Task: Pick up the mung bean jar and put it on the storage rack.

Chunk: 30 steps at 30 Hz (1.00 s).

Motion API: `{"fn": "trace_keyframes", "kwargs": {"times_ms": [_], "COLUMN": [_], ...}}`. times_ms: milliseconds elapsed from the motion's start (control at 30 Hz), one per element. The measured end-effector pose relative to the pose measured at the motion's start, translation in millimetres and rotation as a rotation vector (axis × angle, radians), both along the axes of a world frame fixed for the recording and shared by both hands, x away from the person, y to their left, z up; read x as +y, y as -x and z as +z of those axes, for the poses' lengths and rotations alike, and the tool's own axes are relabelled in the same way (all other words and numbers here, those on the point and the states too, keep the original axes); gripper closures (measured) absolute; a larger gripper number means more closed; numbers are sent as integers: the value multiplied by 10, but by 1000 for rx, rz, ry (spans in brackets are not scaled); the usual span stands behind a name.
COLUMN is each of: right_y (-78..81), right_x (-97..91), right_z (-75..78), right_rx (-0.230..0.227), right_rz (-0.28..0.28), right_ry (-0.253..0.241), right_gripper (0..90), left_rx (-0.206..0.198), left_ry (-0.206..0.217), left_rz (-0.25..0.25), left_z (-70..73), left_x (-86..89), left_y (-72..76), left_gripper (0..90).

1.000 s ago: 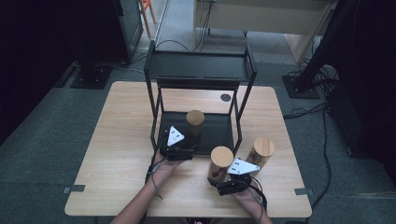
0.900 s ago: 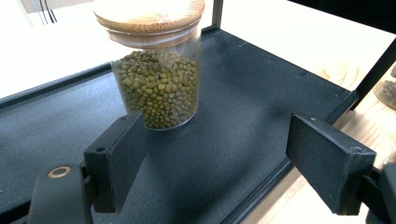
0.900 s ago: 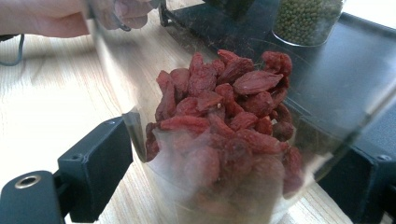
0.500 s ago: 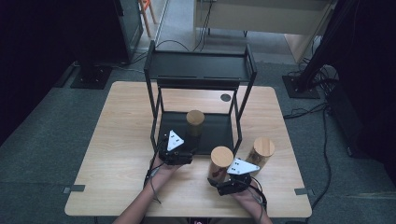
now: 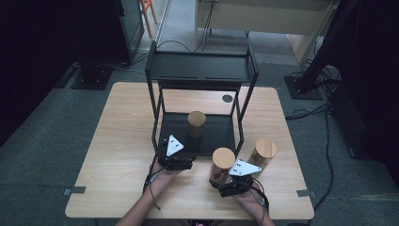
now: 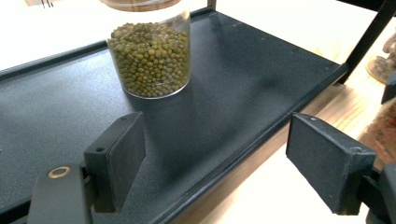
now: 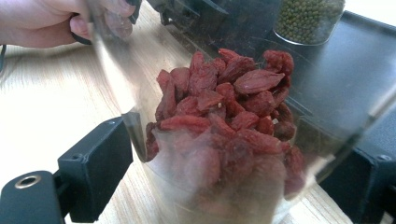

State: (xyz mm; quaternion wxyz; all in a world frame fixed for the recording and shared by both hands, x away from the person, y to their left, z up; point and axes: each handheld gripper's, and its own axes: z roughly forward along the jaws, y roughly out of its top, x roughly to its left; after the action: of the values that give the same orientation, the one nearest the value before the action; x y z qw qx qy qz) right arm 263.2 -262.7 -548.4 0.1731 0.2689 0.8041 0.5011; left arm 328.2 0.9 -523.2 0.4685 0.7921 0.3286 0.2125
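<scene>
- Right tongs [image 5: 225, 181] clamp the jar of red berries [image 5: 222, 164], both pads against the glass low on its wall. In the right gripper view the jar [image 7: 224, 140] leans toward the camera, its base hard to make out; cannot tell whether it rests on the desk [image 5: 117, 141] or is lifted off it.
- Left tongs [image 5: 176, 153] hang open and empty at the front edge of the rack's lower shelf [image 5: 214, 136]. The jar of green beans [image 5: 196, 123] stands upright farther back on that shelf, well apart from the pads.
- A third jar [image 5: 262, 153] with a wooden lid stands just beside the berry jar, to its right.
- Risk: the low grip on a tall jar with a heavy wooden lid. A quick swing could tip it in the pads or let the smooth glass slip.
- Risk: the neighbouring jar is close; a sideways move of the right hand could knock it over.
- Risk: the rack's front right post [image 5: 242, 127] and upper shelf [image 5: 202, 68]. Going in too high or too wide would strike the lid or glass against metal.
- Risk: the open left tongs sit at the shelf's front; the two hands could collide there.
</scene>
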Motion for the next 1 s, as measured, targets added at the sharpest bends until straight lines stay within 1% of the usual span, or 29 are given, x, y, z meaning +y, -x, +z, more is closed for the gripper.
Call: {"fn": "trace_keyframes", "kwargs": {"times_ms": [267, 400, 633, 767, 1000], "right_y": [-6, -9, -12, -20, -25], "right_x": [-8, -12, -11, -21, -22], "right_z": [0, 0, 0, 0, 0], "right_rx": [12, 15, 18, 26, 29], "right_rz": [1, 3, 3, 1, 2], "right_ry": [-12, -15, -14, -23, -24], "right_gripper": [101, 101, 101, 101, 101], "left_rx": [11, 10, 18, 16, 18], "left_ry": [-2, -17, -12, -15, -9], "left_rz": [-7, -16, -17, -19, -25], "left_z": [-32, -52, -78, -87, -94], "left_x": [27, 28, 57, 57, 76], "left_y": [28, 74, 122, 138, 179], "left_gripper": [202, 202, 202, 202, 202]}}
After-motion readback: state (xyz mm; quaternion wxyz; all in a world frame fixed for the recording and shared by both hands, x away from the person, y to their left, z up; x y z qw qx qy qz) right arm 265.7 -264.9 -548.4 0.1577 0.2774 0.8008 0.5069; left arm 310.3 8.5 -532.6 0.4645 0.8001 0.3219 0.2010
